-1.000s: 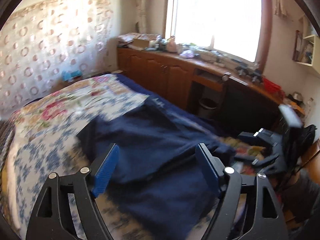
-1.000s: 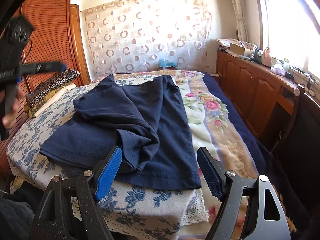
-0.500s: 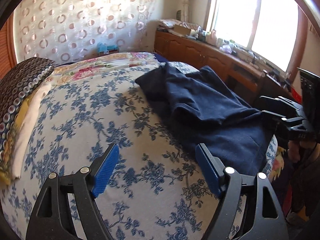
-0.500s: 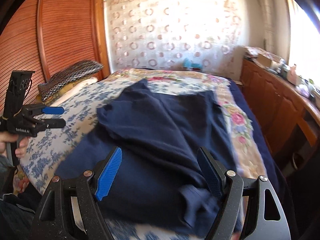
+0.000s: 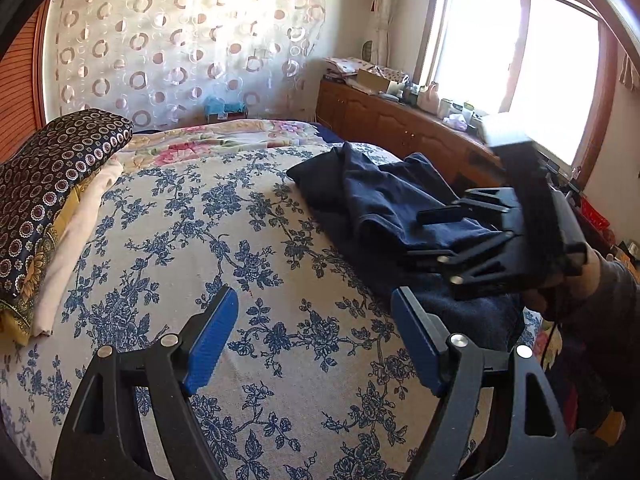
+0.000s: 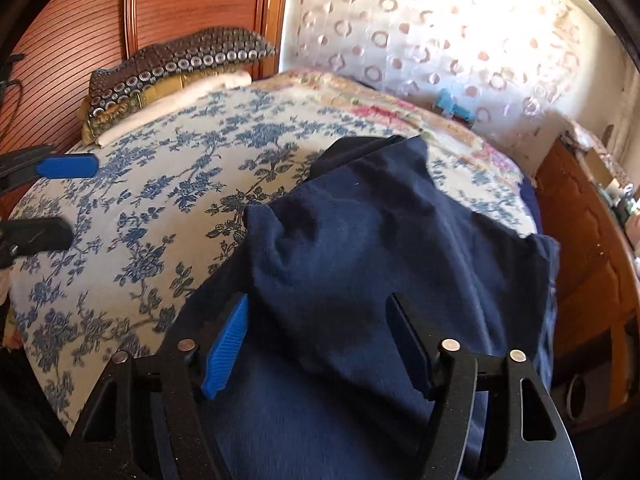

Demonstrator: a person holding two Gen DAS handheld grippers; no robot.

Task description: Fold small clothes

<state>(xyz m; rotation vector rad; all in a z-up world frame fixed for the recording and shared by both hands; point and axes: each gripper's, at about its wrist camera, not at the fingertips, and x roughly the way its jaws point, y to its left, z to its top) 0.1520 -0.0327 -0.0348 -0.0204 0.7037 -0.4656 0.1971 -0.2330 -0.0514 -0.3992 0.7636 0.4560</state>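
Note:
A dark navy garment (image 5: 384, 204) lies crumpled on the floral bedspread (image 5: 200, 240); in the right wrist view it (image 6: 380, 240) fills the foreground. My left gripper (image 5: 314, 340) is open and empty over bare bedspread, left of the garment. It also shows at the left edge of the right wrist view (image 6: 60, 196). My right gripper (image 6: 320, 340) is open, low over the garment, with a raised fold lying between its fingers. It shows in the left wrist view (image 5: 460, 236) over the garment's near end.
Stacked patterned pillows and folded cloth (image 5: 48, 200) lie at the bed's left side by a wooden wardrobe (image 6: 160, 12). A wooden cabinet (image 5: 400, 128) with clutter runs under the window on the right. A curtain (image 5: 180, 48) hangs behind the bed.
The right gripper has moved down and forward over the garment, so a fold now lies between its fingers. The left gripper's view has shifted slightly; it stays open over bare bedspread.

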